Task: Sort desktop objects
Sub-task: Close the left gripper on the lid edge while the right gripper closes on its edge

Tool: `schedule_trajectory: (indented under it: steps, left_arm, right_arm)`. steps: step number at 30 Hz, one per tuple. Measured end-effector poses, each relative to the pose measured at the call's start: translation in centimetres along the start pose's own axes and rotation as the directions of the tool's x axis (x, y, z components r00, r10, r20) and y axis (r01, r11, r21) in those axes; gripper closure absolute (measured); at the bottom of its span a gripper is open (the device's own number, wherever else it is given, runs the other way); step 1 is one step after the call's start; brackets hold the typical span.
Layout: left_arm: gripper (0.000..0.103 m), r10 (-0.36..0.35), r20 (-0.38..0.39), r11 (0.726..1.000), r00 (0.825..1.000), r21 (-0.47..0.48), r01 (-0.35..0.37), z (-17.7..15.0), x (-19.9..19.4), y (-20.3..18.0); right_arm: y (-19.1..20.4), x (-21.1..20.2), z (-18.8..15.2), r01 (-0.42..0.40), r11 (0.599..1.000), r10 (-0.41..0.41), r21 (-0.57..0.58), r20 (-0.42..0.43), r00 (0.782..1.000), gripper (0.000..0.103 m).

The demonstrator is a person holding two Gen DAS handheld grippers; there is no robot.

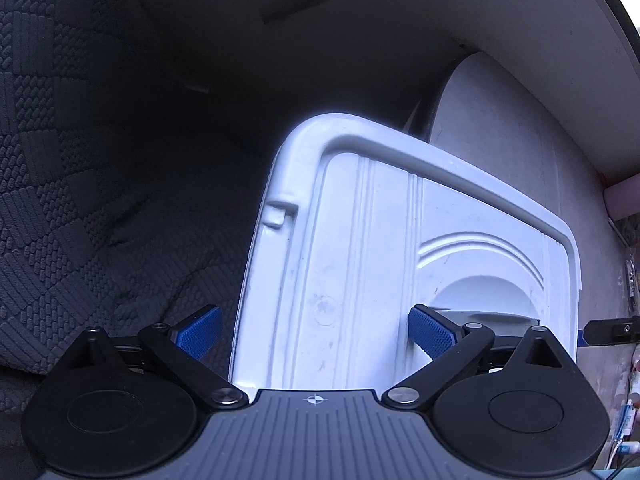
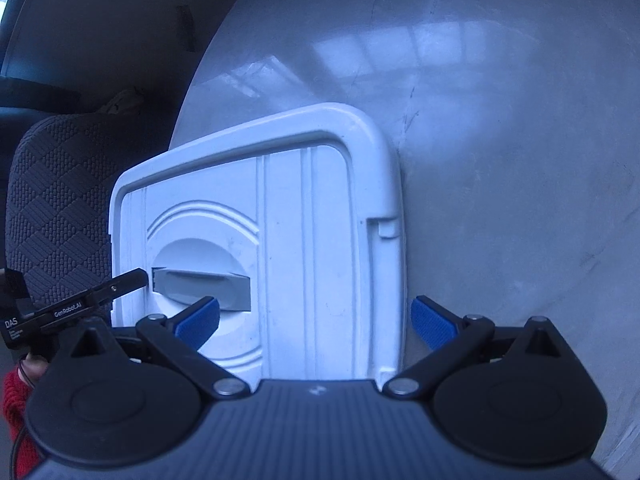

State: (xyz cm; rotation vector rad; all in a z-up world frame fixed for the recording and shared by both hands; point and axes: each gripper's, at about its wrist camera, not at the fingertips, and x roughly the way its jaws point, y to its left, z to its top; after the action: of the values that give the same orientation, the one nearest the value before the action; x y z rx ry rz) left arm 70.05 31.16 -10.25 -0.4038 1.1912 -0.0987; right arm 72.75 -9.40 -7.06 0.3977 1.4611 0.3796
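Observation:
A white plastic box lid (image 1: 360, 260) with a grey recessed handle (image 1: 492, 316) lies just below both grippers. My left gripper (image 1: 316, 332) is open, its blue-padded fingers straddling the lid's left part. In the right wrist view the same lid (image 2: 312, 240) and its grey handle (image 2: 200, 284) show. My right gripper (image 2: 314, 324) is open over the lid's right edge. The left gripper's black finger (image 2: 120, 284) reaches in from the left, close to the handle.
The lid rests on a round grey table (image 2: 500, 140). A dark quilted seat cushion (image 1: 80, 200) lies left of the table and shows in the right wrist view (image 2: 56, 208). Small cluttered items (image 1: 628, 400) sit at the far right edge.

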Motion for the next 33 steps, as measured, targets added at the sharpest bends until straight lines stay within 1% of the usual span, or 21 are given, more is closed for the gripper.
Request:
schedule_trajectory:
  steps: [3,10,13,18,22,25,26,28,31,33]
  left_arm:
    - [0.002,-0.018,0.001,1.0,1.0,-0.001,0.018,-0.1,0.3,0.1]
    - [0.002,-0.07,0.013,0.998,0.997,0.011,0.07,-0.5,0.5,0.1]
    - [0.001,-0.086,0.019,0.996,0.996,0.014,0.086,-0.7,0.7,0.0]
    - [0.0,-0.107,0.025,0.994,0.994,0.007,0.107,-1.3,1.0,-0.2]
    - [0.0,-0.117,0.028,0.993,0.993,0.008,0.117,-1.6,1.1,-0.7]
    - [0.0,-0.128,0.032,0.992,0.991,-0.005,0.128,-1.8,1.2,-1.0]
    - [0.0,-0.132,0.034,0.991,0.991,-0.009,0.132,-1.6,1.4,-0.9]
    - [0.0,-0.138,0.036,0.99,0.99,-0.014,0.139,0.5,2.2,1.2]
    - [0.0,-0.143,0.039,0.989,0.989,-0.016,0.144,0.3,2.3,1.0]
    - [0.0,-0.148,0.04,0.988,0.988,-0.026,0.149,0.3,2.5,0.9]
  right_arm:
    - [-0.3,0.1,0.1,-0.02,1.0,0.02,-0.002,0.002,1.0,0.0]
    - [0.1,0.6,0.0,-0.022,0.998,0.022,-0.062,-0.001,1.0,0.001]
    - [-0.1,0.6,0.2,-0.023,0.998,0.023,-0.064,0.007,1.0,0.001]
    - [-0.5,0.3,0.3,-0.053,0.996,0.054,-0.065,0.015,0.998,0.001]
    - [0.2,1.1,0.4,-0.089,0.994,0.09,-0.063,0.011,0.996,0.0]
    - [1.0,1.4,0.6,-0.069,0.994,0.071,-0.083,0.016,0.997,0.0]
    - [1.1,1.5,0.6,-0.069,0.994,0.071,-0.084,0.018,0.997,0.0]
    - [1.4,1.7,0.8,-0.069,0.994,0.071,-0.083,0.02,0.997,0.0]
    - [1.6,1.7,0.7,-0.078,0.993,0.081,-0.089,0.036,0.996,0.0]
    - [2.4,2.0,0.5,-0.06,0.993,0.065,-0.104,0.047,0.997,0.001]
